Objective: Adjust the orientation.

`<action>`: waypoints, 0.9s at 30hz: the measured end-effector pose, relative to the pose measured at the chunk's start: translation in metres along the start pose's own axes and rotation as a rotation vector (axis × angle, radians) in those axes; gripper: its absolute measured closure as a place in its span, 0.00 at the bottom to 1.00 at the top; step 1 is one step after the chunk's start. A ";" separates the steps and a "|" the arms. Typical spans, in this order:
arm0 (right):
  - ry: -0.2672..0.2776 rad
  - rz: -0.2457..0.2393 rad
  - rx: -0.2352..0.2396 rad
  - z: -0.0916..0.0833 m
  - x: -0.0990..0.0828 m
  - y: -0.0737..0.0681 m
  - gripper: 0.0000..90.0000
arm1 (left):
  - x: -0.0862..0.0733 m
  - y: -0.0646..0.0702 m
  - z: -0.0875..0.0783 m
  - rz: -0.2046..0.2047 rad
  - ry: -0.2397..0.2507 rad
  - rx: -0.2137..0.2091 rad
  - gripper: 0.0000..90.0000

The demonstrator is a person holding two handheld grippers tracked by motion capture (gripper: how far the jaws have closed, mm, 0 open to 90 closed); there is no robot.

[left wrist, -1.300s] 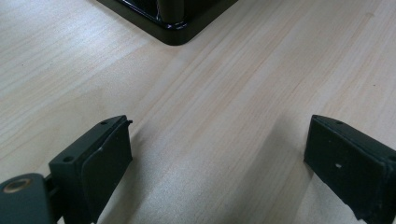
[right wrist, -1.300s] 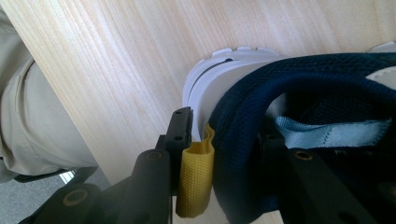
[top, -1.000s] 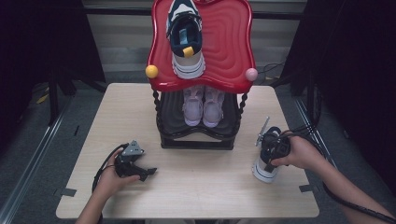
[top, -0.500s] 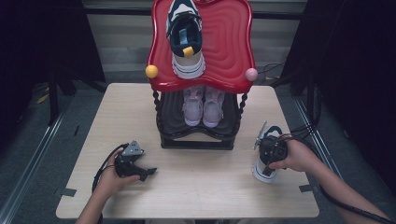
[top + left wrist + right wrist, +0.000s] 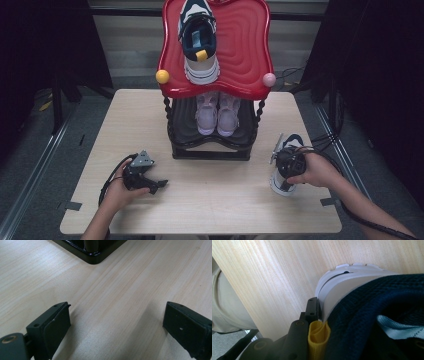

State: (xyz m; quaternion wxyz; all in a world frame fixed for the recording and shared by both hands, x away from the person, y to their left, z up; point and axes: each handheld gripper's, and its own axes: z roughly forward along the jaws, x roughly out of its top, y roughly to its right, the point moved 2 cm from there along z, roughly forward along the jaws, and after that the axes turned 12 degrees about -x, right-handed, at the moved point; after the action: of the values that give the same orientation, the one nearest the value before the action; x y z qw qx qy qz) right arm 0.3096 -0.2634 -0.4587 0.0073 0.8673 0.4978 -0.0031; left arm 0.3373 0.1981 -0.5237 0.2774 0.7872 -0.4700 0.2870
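Right gripper (image 5: 286, 167) has just been closing its jaws; now clamped on the heel of the navy sneaker (image 5: 283, 181), which sits on the table (image 5: 220, 210) right of the shoe rack (image 5: 212, 145). Its mate (image 5: 199, 42) already sits on the rack's red top; lift and placement remain. Left gripper (image 5: 159, 184), jaws apart and empty, rests left of the rack. Right gripper view: far jaw hidden behind the sneaker collar.

The shoe (image 5: 286, 172) at the right gripper (image 5: 289, 165) is navy mesh with a white sole and yellow pull tab — its match (image 5: 199, 42) sits on a glossy red rippled tray (image 5: 245, 50). Pale wood-grain bench (image 5: 225, 200).
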 end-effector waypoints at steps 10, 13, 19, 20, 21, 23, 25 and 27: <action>0.001 -0.029 -0.026 0.000 0.000 0.000 0.80 | 0.000 0.000 0.000 0.000 -0.001 0.000 0.08; -0.002 -0.026 -0.026 0.000 0.000 -0.001 0.80 | 0.000 0.000 0.000 -0.001 -0.001 0.001 0.08; -0.008 -0.040 -0.036 -0.001 0.000 -0.001 0.80 | 0.000 0.000 0.000 0.000 0.000 0.000 0.08; -0.011 -0.034 -0.037 -0.001 0.000 -0.001 0.80 | 0.000 0.000 0.000 0.000 0.000 0.000 0.08; -0.010 -0.038 -0.040 -0.001 0.000 -0.001 0.80 | 0.000 0.000 0.000 0.003 -0.001 0.002 0.08; -0.009 -0.040 -0.033 -0.001 0.000 -0.002 0.80 | 0.000 0.000 0.000 0.000 -0.001 0.000 0.08; -0.013 -0.044 -0.044 -0.003 -0.001 -0.002 0.80 | 0.000 0.000 0.000 0.000 0.000 0.000 0.08; -0.008 -0.043 -0.038 -0.005 -0.001 -0.002 0.80 | 0.000 0.000 0.000 0.003 -0.001 0.002 0.08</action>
State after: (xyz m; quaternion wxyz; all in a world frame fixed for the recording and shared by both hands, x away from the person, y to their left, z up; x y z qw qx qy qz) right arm 0.3076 -0.2637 -0.4533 0.0258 0.8561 0.5162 0.0028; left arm 0.3375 0.1982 -0.5236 0.2758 0.7871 -0.4708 0.2876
